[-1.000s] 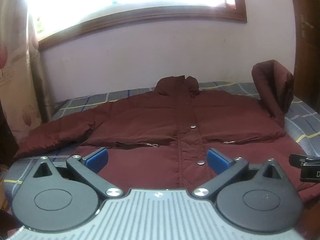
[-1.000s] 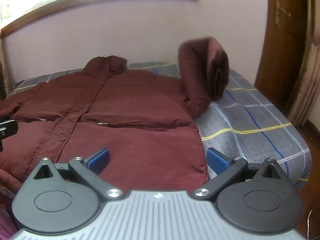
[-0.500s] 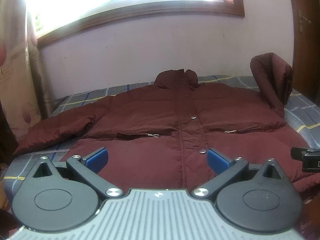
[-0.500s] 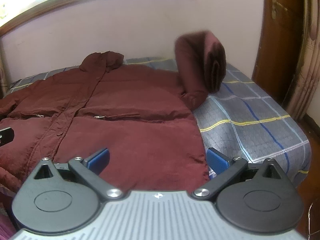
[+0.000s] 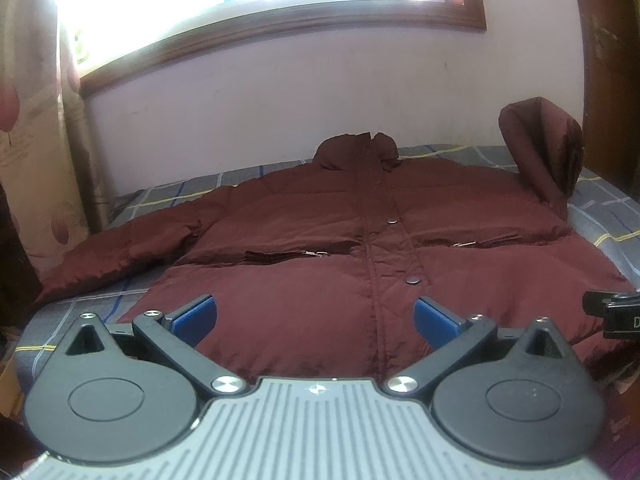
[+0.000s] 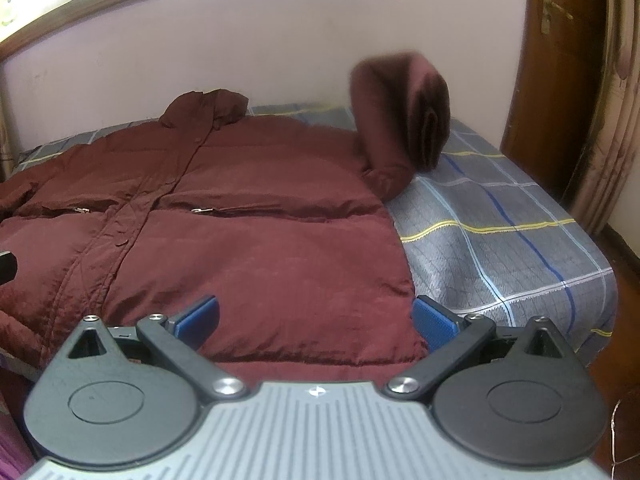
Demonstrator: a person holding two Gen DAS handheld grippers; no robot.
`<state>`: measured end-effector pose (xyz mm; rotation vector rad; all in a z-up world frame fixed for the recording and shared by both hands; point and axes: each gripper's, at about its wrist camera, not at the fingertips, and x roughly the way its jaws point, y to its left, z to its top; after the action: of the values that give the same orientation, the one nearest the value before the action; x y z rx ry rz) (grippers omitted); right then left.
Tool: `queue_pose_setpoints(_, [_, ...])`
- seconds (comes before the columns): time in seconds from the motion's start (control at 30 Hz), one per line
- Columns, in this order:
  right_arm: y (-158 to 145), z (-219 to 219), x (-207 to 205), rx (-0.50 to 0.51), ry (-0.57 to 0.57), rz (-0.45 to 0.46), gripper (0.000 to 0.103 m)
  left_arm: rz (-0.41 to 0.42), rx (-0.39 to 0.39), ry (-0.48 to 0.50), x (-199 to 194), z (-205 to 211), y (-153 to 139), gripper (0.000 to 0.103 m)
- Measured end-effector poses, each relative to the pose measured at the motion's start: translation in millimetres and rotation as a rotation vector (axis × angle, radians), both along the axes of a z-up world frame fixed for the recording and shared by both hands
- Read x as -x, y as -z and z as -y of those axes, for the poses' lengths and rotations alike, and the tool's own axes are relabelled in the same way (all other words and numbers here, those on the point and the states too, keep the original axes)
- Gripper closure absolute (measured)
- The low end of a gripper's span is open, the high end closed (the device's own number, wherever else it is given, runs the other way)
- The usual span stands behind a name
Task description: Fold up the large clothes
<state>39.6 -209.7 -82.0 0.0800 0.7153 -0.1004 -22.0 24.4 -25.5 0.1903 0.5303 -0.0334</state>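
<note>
1. Lying flat on the bed (image 6: 500, 240) is a big dark red puffer jacket (image 5: 320, 248), front side up and snapped shut.
2. Its one sleeve (image 6: 400, 116) stands up in the air (it looks blurry), near the door (image 6: 560, 60).
3. Left claw (image 5: 315, 316) is wide open above the hem, holding nothing.
4. Right claw (image 6: 316, 316) is wide open too, above the jacket's bottom corner.

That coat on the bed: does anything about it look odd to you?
Yes. The jacket lies flat and buttoned on the bed, but one sleeve stands upright near the wall, bent over at its top, while the other sleeve lies stretched out flat.
</note>
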Motion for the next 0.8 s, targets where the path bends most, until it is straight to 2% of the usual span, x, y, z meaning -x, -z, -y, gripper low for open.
queue_pose_setpoints(0.8, [20, -27, 20, 0.15, -0.029, -0.003, 0.0, -0.003, -0.015, 0.033, 28, -6, 24, 0.0])
